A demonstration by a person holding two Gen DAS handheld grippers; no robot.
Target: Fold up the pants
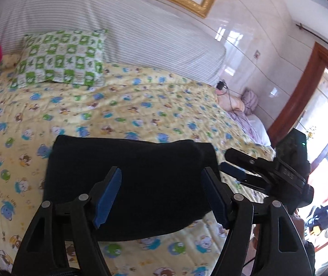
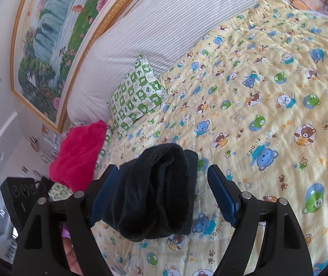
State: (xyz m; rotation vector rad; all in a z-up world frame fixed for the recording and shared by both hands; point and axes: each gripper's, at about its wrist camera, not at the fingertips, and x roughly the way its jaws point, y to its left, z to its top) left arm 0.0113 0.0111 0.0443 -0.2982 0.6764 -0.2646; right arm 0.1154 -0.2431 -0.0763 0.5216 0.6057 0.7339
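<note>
The black pants (image 1: 127, 184) lie folded into a thick rectangle on the yellow bear-print bedspread (image 1: 117, 105). My left gripper (image 1: 161, 197) hovers over them, open, with blue pads on either side and nothing held. My right gripper (image 1: 230, 168) shows in the left wrist view at the pants' right edge. In the right wrist view the folded pants (image 2: 154, 193) show their layered end between my right gripper's (image 2: 164, 197) open jaws. The left pad is close to the fabric; the right pad stands clear.
A green checked pillow (image 1: 60, 59) and a striped white bolster (image 1: 117, 23) lie at the bed's head. A pink blanket (image 2: 78, 154) sits at the bed's left edge. A framed painting (image 2: 55, 39) hangs on the wall. A doorway (image 1: 325, 138) is at right.
</note>
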